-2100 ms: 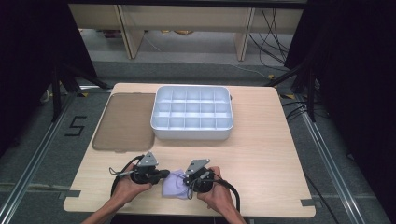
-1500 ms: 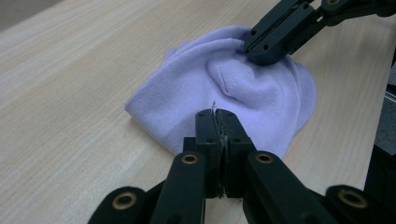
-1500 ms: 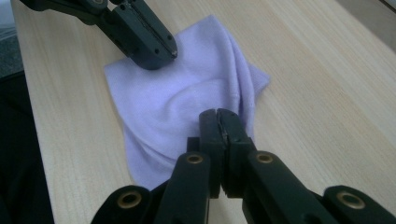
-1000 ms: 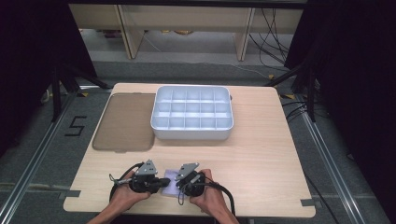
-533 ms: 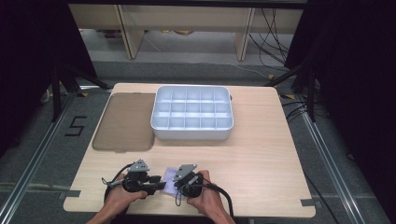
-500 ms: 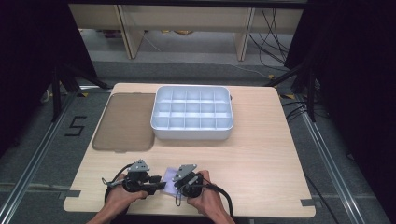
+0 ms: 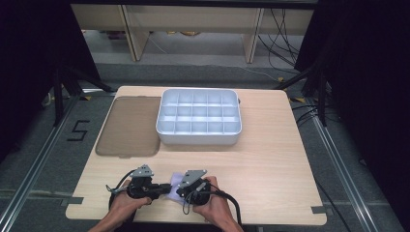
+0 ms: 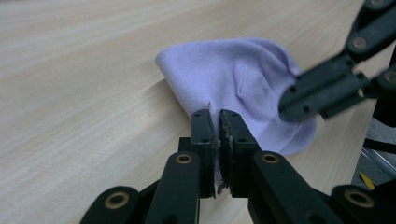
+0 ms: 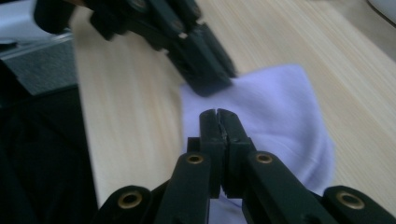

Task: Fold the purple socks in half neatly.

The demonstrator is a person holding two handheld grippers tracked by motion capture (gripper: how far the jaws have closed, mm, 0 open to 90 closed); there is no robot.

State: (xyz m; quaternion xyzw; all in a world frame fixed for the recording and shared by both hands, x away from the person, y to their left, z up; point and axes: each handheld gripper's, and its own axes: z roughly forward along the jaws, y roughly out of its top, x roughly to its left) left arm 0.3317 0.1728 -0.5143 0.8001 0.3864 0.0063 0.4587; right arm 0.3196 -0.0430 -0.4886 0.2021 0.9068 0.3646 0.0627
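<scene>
Table (image 7: 270, 164): left gripper (image 8: 218, 116) re-pinched cloth (image 8: 233, 79), apparently.

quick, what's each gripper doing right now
left gripper: its jaws have just closed, pinching the lilac cloth.
right gripper: shut on the same cloth.

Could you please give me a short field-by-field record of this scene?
Item: small lilac fabric piece, lying on the light wooden table
Left hand-held gripper: jaws just closed on the fabric's edge
Right hand-held gripper: shut on the fabric
Behind: white plastic compartment tray
Beside tray: flat brown lid
</scene>
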